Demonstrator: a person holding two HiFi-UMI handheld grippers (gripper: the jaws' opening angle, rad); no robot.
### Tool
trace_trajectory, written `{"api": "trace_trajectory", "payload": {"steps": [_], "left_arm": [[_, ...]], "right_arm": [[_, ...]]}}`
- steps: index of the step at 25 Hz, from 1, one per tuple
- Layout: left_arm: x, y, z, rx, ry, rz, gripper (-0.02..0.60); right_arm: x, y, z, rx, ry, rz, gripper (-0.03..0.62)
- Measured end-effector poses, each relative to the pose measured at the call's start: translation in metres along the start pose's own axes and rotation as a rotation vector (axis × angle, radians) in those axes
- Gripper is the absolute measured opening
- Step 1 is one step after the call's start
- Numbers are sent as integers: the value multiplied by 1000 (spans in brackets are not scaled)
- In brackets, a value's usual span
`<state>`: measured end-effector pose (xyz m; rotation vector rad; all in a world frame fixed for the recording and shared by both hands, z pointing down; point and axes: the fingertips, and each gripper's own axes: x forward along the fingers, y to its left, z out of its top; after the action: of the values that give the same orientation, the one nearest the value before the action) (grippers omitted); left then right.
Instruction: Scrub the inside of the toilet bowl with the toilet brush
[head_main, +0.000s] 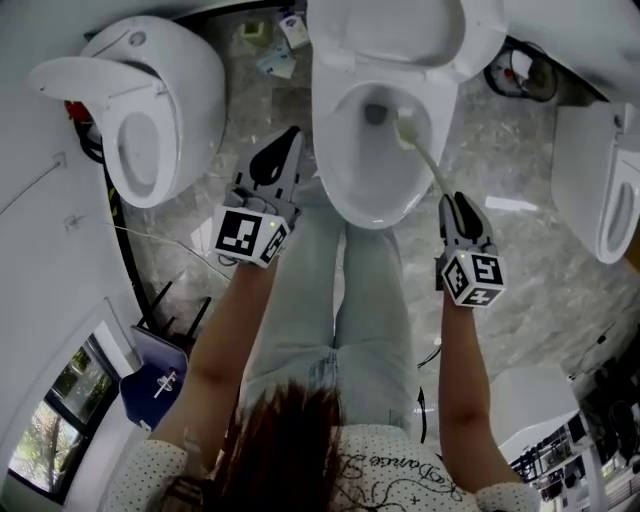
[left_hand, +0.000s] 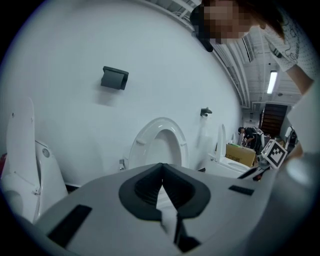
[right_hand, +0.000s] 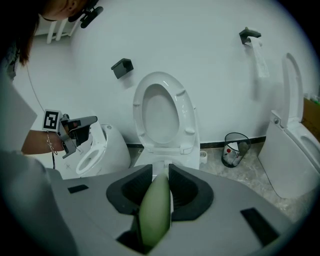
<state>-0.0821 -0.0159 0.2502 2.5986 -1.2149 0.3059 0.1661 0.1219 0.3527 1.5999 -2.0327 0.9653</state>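
The toilet brush (head_main: 408, 132) is seen low in the toilet bowl (head_main: 335, 160), its handle (right_hand: 155, 210) pinched by the right gripper (head_main: 458, 202). The left gripper (head_main: 288, 140) is held shut, empty. Under hard scrubbing the handle could be twisted loose and water flicked out.

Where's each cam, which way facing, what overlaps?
Head view: on the head, steeply down onto the toilet bowl; arms, legs, left gripper, right gripper show.
Left gripper view: along shut jaws toward the raised seat; shirt upper right.
Right gripper view: along jaws clamping the brush handle; left forearm shows.
Shared: both gripper views face that seat.
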Motion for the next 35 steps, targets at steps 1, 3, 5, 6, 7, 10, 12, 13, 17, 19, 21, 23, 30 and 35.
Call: {"api": "trace_trajectory", "payload": {"steps": [1,3,5,6,7,10,12,13,17,19,21,23,30,35], "left_arm": [[-3,-1,7,4,-5,4,2],[-9,-1,21,10,-14,15,2],[-14,0,36,13,-26,24,2],[-16,-1,43,14,-32,27,1],[-18,-2,50,14,-38,29,1],[-24,-7,68,19,-48,33,2],[-29,-8,78,22,-50,40,2],[-32,-9,82,24,-52,42,2],[-42,-13,107,36,-68,42,1],[-47,-16,121,44,-77,40,2],[-52,-20,135,52,-87,42,2],[-55,-22,148,58,-101,45,2],[-65,-36,187,90,-152,48,2],[-76,-47,203,119,-177,50,2]], "right_arm": [[-4,1,4,-8,-4,4,114],[-12,6,14,-26,-15,12,115],[-20,10,27,-41,-33,20,115],[-25,12,35,-50,-44,23,115],[-29,13,42,-59,-55,27,115],[-46,19,63,-82,-94,59,115],[-58,21,74,-83,-121,85,115],[-64,23,80,-87,-134,96,115],[-90,29,113,-111,-204,124,115],[-103,34,132,-127,-245,142,115],[-114,38,151,-148,-280,161,115],[-123,42,167,-169,-306,173,115],[-150,48,210,-146,-420,222,115],[-173,54,235,-156,-501,256,115]]}}
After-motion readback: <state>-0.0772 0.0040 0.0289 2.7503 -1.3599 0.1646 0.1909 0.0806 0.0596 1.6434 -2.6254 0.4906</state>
